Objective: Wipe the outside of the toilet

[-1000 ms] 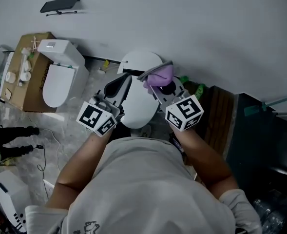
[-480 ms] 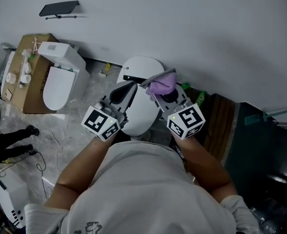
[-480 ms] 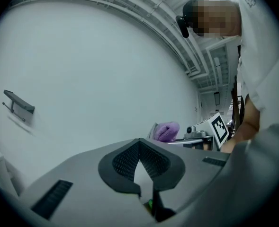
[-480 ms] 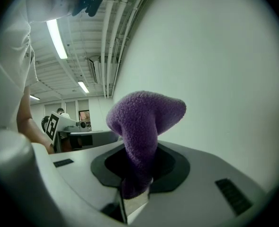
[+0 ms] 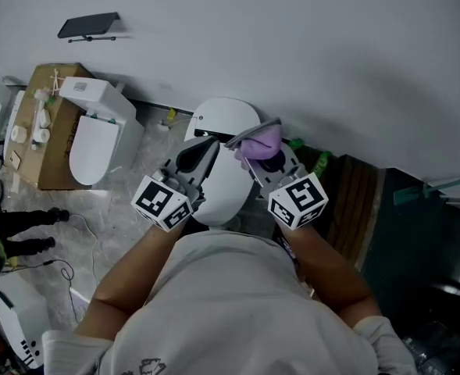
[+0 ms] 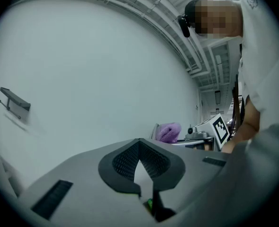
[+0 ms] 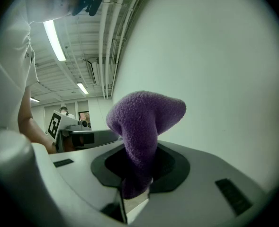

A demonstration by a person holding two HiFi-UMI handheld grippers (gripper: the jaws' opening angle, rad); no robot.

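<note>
A white toilet [image 5: 223, 180] with its lid down stands against the wall, right below me in the head view. My right gripper [image 5: 254, 148] is shut on a purple cloth [image 5: 261, 137], held over the toilet's back right edge. The cloth [image 7: 141, 122] bulges out past the right gripper [image 7: 138, 167] and points at the bare wall. Over the lid's left side my left gripper [image 5: 200, 148] is shut and holds nothing. In the left gripper view, the left gripper [image 6: 140, 148] faces the wall, and the cloth [image 6: 169, 132] shows to its right. Neither gripper view shows the toilet.
A second white toilet [image 5: 97, 127] and a cardboard box [image 5: 46, 131] stand at the left. A black shelf [image 5: 87, 26] hangs on the wall. A dark cabinet [image 5: 417, 233] and green bottles [image 5: 317, 162] are at the right. Cables and someone's shoes [image 5: 26, 229] lie on the floor.
Both grippers stay over the toilet in nearly the same place; the cloth has drifted slightly right and toward me. Grips are unchanged.
</note>
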